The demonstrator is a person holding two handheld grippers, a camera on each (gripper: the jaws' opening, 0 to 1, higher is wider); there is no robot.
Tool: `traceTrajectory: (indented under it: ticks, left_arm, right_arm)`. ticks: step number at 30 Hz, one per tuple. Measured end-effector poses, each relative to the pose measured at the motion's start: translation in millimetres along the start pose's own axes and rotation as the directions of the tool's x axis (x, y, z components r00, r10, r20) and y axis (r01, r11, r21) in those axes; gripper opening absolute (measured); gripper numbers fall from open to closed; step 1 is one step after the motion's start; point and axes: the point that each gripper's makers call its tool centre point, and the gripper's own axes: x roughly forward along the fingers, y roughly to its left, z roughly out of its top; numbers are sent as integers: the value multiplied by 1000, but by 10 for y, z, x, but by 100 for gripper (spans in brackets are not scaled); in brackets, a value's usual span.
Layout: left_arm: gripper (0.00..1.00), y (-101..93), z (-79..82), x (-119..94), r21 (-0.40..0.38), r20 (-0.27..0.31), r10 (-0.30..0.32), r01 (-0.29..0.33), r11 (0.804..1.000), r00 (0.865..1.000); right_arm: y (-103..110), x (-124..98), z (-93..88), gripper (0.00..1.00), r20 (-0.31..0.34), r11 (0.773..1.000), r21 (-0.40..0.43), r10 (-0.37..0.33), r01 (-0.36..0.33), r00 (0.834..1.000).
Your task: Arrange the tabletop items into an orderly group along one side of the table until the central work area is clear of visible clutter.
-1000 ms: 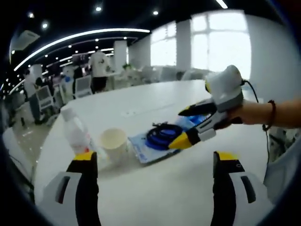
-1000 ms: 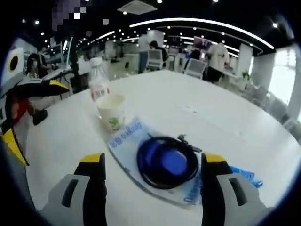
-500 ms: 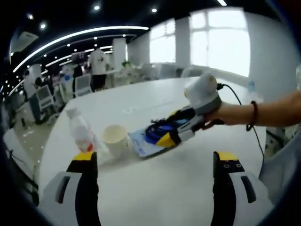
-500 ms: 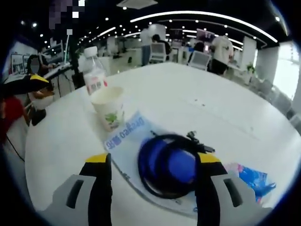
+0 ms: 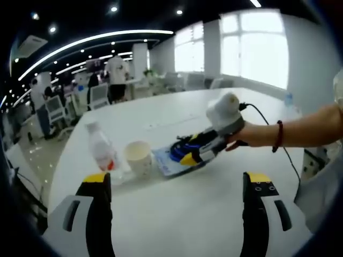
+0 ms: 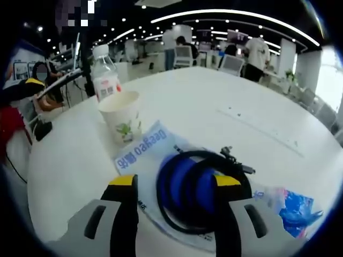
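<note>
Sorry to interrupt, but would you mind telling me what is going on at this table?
A person is tidying a white table with two handheld grippers. The right gripper has its fingers either side of a coiled black cable that lies on a blue-and-white packet; whether they grip it is unclear. The left gripper hangs open, holding nothing. A paper cup and a water bottle stand beside the packet.

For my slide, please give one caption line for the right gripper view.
Right gripper reaching over a coiled cable on a blue-and-white pouch, beside a paper cup and water bottle.
</note>
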Motion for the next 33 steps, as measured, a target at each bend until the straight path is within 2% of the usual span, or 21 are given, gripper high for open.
traceTrajectory:
  ticks: [4, 13, 15, 17, 23, 33]
  left_arm:
    - [99, 73, -92, -26, 2, -30, 30, -30, 1000, 999]
    - [98, 281, -187, -71, -33, -35, 87, -88, 996, 996]
    - [95, 348, -214, -86, -29, -45, 124, -125, 992, 991]
    - [95, 385, -217, -88, 6, -54, 139, -139, 990, 989]
    - [92, 401, -183, -111, -9, -33, 142, -143, 990, 989]
    - [92, 413, -196, -111, 9, -43, 155, -155, 988, 987]
  right_arm:
    - [-24, 7, -69, 38, -27, 1000, -15, -10, 9, 1000]
    - [-23, 19, -50, 29, -20, 1000, -3, -16, 15, 1000]
    - [-18, 13, -54, 28, -23, 1000, 14, -20, 20, 1000]
    - [-25, 14, -50, 27, -22, 999, 33, -29, 30, 999]
    - [-29, -2, -38, 21, -18, 997, 62, -38, 40, 999]
    - [-55, -131, 109, 7, 24, 997, -29, -75, 75, 997]
